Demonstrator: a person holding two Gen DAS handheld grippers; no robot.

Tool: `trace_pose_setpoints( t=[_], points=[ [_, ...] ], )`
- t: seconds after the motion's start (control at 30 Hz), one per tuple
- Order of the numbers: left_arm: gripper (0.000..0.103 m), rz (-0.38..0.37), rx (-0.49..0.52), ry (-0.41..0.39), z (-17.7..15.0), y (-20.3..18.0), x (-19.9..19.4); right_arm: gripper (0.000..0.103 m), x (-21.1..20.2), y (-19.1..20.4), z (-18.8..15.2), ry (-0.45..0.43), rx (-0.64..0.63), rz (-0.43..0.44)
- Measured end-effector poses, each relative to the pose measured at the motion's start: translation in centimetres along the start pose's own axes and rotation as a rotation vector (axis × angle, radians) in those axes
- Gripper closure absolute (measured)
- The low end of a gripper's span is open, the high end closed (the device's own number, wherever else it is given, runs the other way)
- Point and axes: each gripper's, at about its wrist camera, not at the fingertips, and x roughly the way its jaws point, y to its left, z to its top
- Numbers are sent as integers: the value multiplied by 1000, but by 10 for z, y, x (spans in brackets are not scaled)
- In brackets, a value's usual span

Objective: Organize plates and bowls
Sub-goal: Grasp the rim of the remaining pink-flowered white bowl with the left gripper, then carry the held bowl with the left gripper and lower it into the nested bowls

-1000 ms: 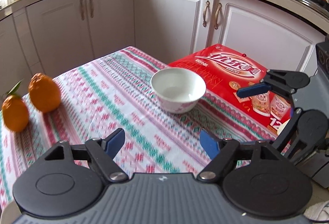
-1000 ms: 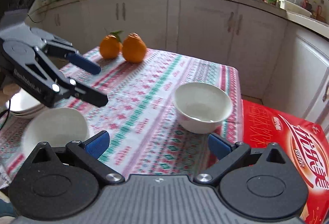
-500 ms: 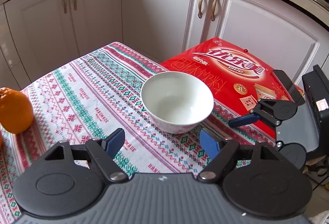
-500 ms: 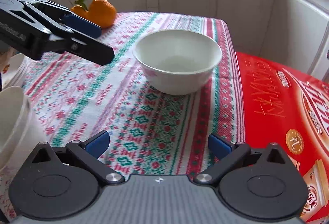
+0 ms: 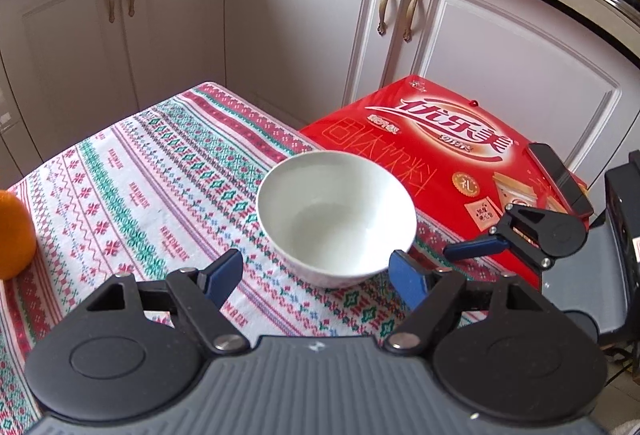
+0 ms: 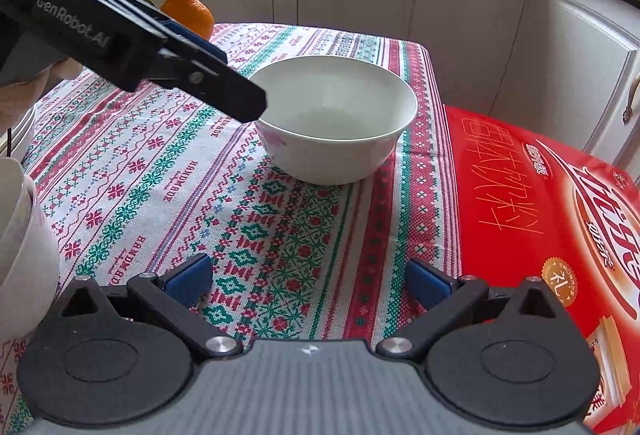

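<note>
White bowl (image 5: 335, 216) upright on the patterned tabletop (image 5: 132, 171), at its right side just beside the red carton (image 5: 448, 139). Left gripper (image 5: 316, 273) spread wide around the near rim, empty, apparently set to clamp; right gripper (image 6: 308, 277) likewise wide, empty, short of the bowl.

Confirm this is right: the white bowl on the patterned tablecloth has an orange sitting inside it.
Not right. The white bowl does stand on the patterned tablecloth, but it is empty, as the right wrist view shows. The orange lies on the cloth, apart from the bowl.
</note>
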Motion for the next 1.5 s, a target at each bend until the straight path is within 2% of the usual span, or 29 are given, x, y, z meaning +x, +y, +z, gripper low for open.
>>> trace_pose_setpoints(
  t=[0.17, 0.4, 0.47, 0.57, 0.63, 0.77, 0.87, 1.23, 1.5],
  points=[
    [23, -3, -1, 3, 9, 1, 10, 0, -7, 2, 17, -59, -78, -20],
    [24, -1, 3, 9, 21, 4, 25, 1, -1, -13, 42, -122, -105, 18],
    [25, -5, 8, 15, 25, 5, 31, 1, 3, -14, 46, -123, -120, 27],
    [27, -12, 9, 23, 29, 6, 38, 9, 9, -17, 50, -117, -122, 38],
    [33, -22, 10, 27, 31, 7, 41, 10, 12, -19, 52, -114, -115, 48],
    [36, -25, 8, 37, 32, 9, 47, 11, 13, -21, 52, -118, -108, 53],
    [40, -30, 5, 45, 33, 11, 50, 19, 14, -21, 52, -111, -110, 62],
    [41, -37, 5, 49, 34, 12, 51, 21, 11, -20, 51, -115, -110, 58],
    [41, -35, 10, 51, 28, 5, 37, 21, -1, -13, 50, -105, -117, 67]
  ],
)
